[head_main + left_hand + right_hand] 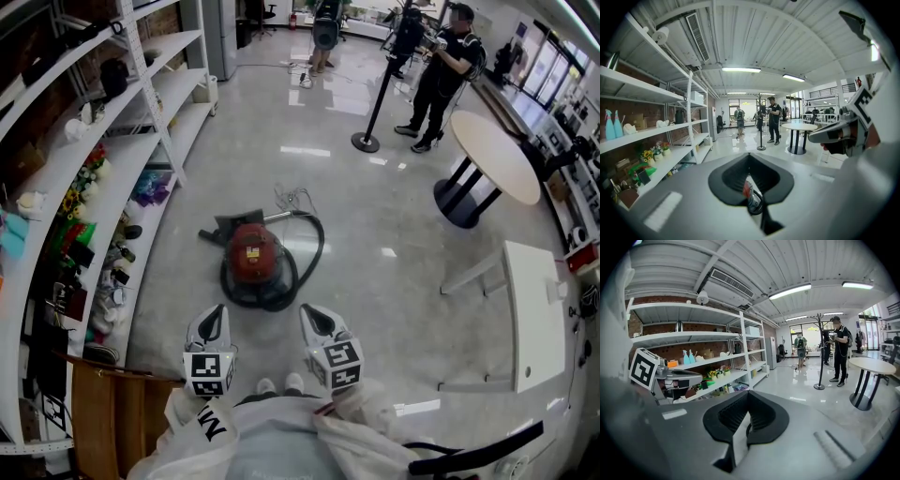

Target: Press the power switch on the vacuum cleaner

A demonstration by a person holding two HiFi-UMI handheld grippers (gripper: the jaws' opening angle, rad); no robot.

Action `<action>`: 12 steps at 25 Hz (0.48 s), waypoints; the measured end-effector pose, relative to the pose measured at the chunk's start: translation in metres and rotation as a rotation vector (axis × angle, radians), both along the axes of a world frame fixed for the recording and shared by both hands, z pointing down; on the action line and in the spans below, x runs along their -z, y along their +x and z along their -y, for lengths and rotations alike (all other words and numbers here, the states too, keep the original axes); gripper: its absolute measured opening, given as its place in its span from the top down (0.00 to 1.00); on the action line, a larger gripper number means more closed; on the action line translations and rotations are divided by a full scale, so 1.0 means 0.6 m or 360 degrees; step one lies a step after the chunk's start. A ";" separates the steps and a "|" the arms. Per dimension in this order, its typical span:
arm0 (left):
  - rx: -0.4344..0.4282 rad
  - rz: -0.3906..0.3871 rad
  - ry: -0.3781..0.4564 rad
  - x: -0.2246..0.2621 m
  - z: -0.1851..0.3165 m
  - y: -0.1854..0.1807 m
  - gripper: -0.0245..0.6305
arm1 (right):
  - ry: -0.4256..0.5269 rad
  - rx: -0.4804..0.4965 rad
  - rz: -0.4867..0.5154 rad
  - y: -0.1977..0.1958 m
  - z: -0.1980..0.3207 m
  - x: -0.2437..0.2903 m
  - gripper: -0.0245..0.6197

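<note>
Two tongs in view, held low and side by side, close to the lower edge of the head view. Left tongs (pixel 217 312): closed, jaws together with the tips touching, nothing gripped. Right tongs (pixel 308 312): closed as well, jaws together, empty. Both pointing forward at the vacuum cleaner (pixel 253 251), but well apart from it and touching nothing.

Red vacuum cleaner standing on the shiny grey floor (pixel 394 234), just ahead of the person's white shoes (pixel 281 384), and seen also as a small red shape in the slit under the closed jaws in the left gripper view. Black hose (pixel 317 246) curving around the red body and lying on the floor. Dark flat part (pixel 217 231) beside the body, on the side of the shelves. Power switch too small to make out.

Several white shelves (pixel 141 122) along the left side, filled with flowers, spray bottles and other small things. Round table (pixel 494 155) on a black foot at the right, farther back. One person in black clothes (pixel 441 70) standing behind it, near a black post (pixel 373 103) on a round base.
</note>
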State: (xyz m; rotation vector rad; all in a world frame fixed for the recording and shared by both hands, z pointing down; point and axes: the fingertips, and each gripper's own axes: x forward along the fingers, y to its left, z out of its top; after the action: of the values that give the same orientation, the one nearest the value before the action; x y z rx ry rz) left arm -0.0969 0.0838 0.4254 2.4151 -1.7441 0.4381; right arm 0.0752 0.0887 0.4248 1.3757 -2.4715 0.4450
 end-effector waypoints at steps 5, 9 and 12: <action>-0.0005 -0.0001 0.0000 -0.001 0.002 0.001 0.96 | 0.0007 -0.0011 0.0003 0.002 0.002 0.002 0.96; -0.0005 -0.0001 0.0000 -0.001 0.003 -0.004 0.96 | 0.0009 -0.0014 -0.0001 -0.001 0.005 0.002 0.96; -0.0001 -0.0002 -0.0012 -0.005 0.002 -0.005 0.96 | 0.0002 -0.0014 -0.0002 -0.002 0.003 0.000 0.96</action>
State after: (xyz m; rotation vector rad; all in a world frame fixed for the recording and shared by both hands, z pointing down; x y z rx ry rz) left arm -0.1001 0.0828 0.4285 2.4106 -1.7381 0.4424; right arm 0.0742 0.0868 0.4247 1.3878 -2.4661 0.4441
